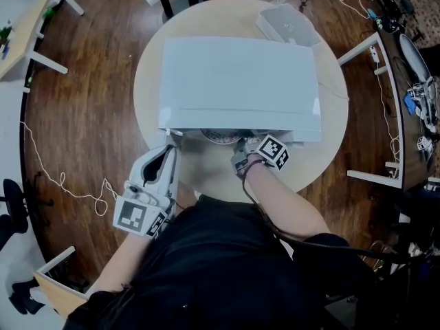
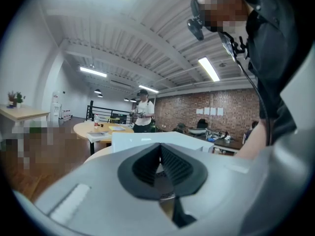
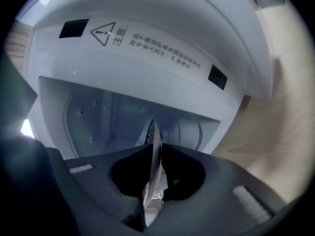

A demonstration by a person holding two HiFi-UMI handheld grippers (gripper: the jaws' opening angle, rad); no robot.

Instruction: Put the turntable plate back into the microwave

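Your right gripper [image 3: 153, 154]: the jaws are clamped on the turntable plate [image 3: 154, 132] - you hold it by its rim, and it shows as a thin edge between the two dark pads.
Turntable plate: it is at the mouth of the microwave [image 1: 237, 81]. In the head view only a bit of its patterned rim peeks out under the front edge. You cannot tell if it touches the floor inside.
Microwave: it is white and sits on the round table [image 1: 148, 81]. Its open front faces you, and the right gripper view looks right into the pale inside.
Warning sticker [image 3: 106, 33]: it is on the white part above the opening.
Your left gripper [image 1: 167, 155]: the jaws are together with nothing between them. It is just beside the near edge of the table, below the microwave's front left corner - apart from the plate.
Clear box [image 1: 287, 25]: it sits on the table behind the microwave, by the far right corner.
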